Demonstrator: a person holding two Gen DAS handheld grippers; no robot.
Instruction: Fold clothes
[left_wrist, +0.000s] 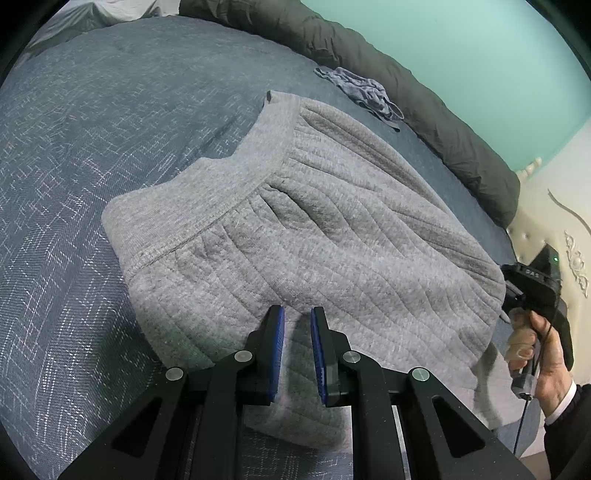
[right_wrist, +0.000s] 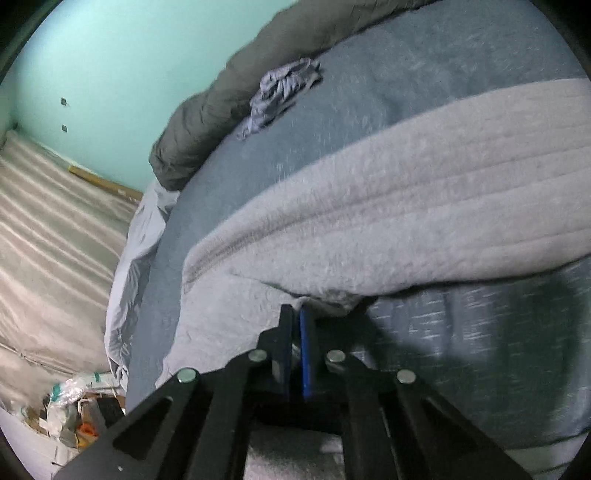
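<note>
Lying across a blue-grey bedspread (left_wrist: 74, 184), the grey quilted garment (left_wrist: 332, 236) sits folded, its ribbed waistband (left_wrist: 258, 173) toward the far end of the bed. In the left wrist view its long axis runs from about 11 o'clock, where the band's corner stands up, down toward 4 o'clock, and the band itself slants from 1 o'clock to 7 o'clock. The stitched ribs fan away from the band toward the near edge.

The left gripper (left_wrist: 297, 317) stands over the near edge of the garment with its blue pads a narrow gap apart; whether cloth is pinched between them cannot be told. At 3 o'clock in that view a hand (left_wrist: 546, 354) grips the handle of the other tool.

The right gripper (right_wrist: 295, 314) has its jaws almost together at a fold of the garment's edge, and grey cloth shows between the pads. In that blurred view the garment stretches from 8 o'clock to 2 o'clock.

A crumpled blue cloth (left_wrist: 365, 92) lies well apart, beside a dark rolled quilt (left_wrist: 424, 96) along the teal wall (left_wrist: 480, 55).
</note>
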